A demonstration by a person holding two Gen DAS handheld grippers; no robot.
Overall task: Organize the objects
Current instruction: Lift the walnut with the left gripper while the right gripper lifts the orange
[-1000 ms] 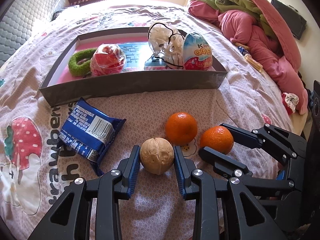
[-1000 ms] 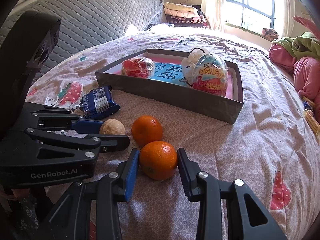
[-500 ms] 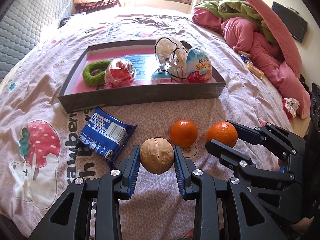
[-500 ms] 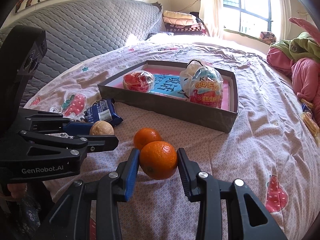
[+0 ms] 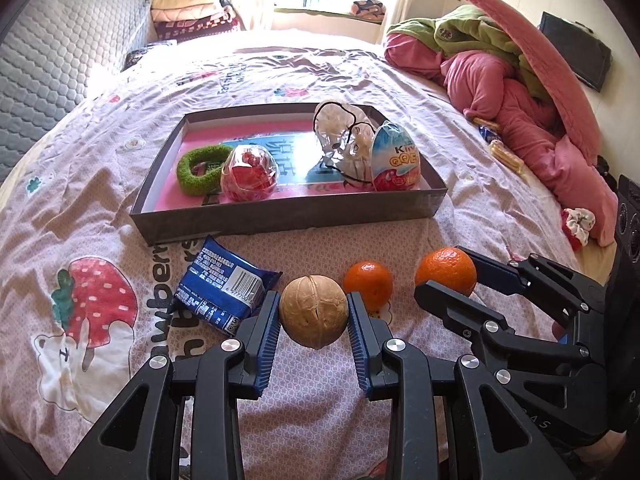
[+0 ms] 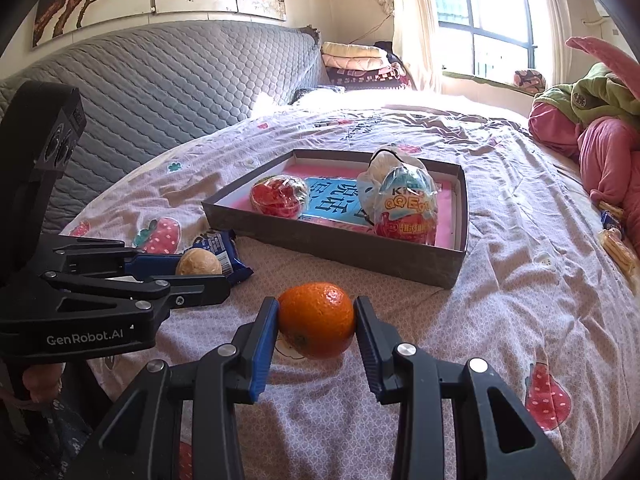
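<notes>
Sorting loose items from the bed into the box — roughly halfway, judged from what lies where.

Already in the box: green ring, red wrapped ball, crumpled clear wrapper, toy egg, all resting on the pink-and-blue floor.

In hand, raised clear of the bedspread: walnut, clamped between the blue pads of the left hand-held gripper; orange, clamped likewise in the right hand-held gripper. Both held short of the box's near wall, neither yet over its rim.

Still on the bed: second orange, between the two hand-held grippers in the left wrist view and hidden behind the held fruit in the right wrist view; blue packet, lying just in front of the box's near left corner.

Left to do, by this reading: carry walnut and orange over the near wall and release inside, free floor showing at the middle and at the back; then fetch the second orange and the packet. Small snacks near the pink bedding — unclear whether part of the job.
</notes>
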